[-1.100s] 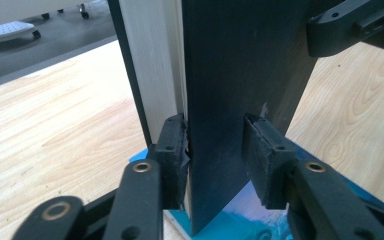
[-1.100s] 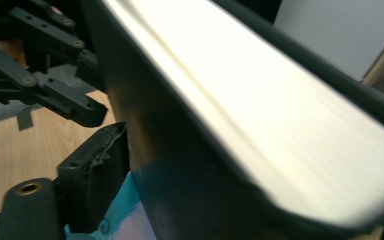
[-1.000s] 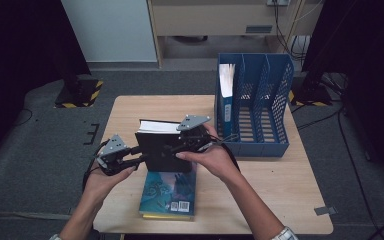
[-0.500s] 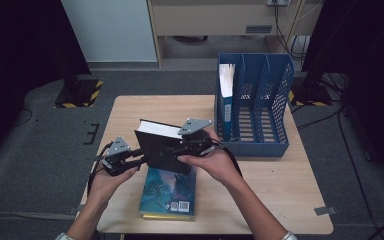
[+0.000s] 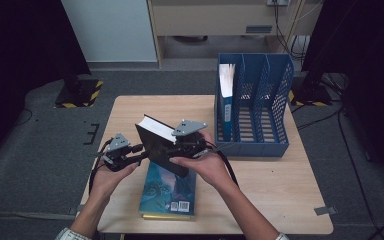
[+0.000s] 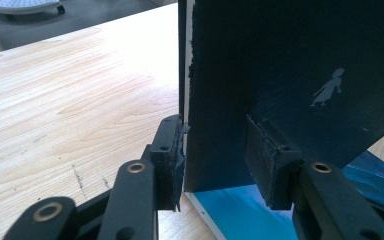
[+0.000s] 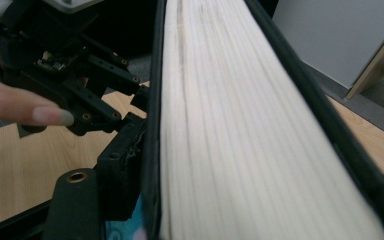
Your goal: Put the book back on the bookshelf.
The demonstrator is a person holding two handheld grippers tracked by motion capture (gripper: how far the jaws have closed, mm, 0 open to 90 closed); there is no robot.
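Both forearms are reaching in from below, hands level. The left gripper and right gripper are clamping inward, facing each other.

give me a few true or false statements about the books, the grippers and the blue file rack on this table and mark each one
1. The black book is held tilted above the table. True.
2. The left gripper is clamped on the black book. True.
3. The teal book stands in the blue file rack. False: it lies flat on the table, under the black book.
4. The rack is empty. False: one blue-spined book stands in its leftmost slot.
5. The right gripper grips the black book too. True.
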